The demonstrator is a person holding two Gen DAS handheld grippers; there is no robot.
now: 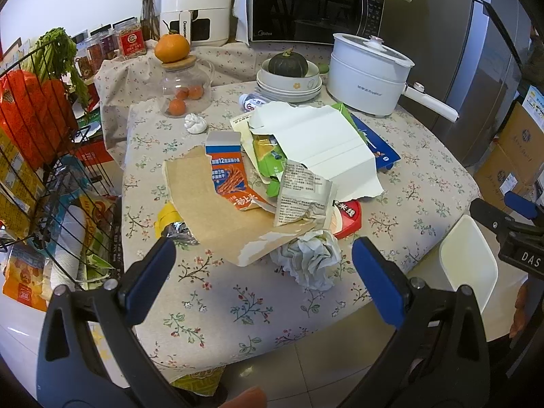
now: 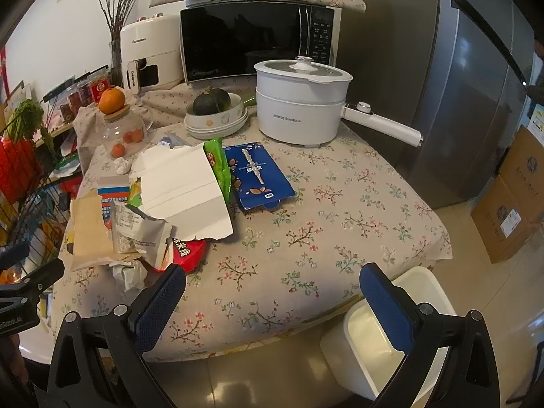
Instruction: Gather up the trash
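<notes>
Hovering with fingers spread wide and holding nothing, the left tool (image 1: pixel 263 258) is facing the trash pile (image 1: pixel 272 183) at frame centre on the table (image 1: pixel 425 183). Right tool (image 2: pixel 272 284) is likewise gaping empty, with the white bin (image 2: pixel 370 350) sitting lower right.

Matt floral cloth tablecloth (image 2: pixel 340 210) — torn brown cardboard (image 1: pixel 217 217), crumpled white tissue (image 1: pixel 311 260), glossy plastic pot (image 2: pixel 299 112)
</notes>
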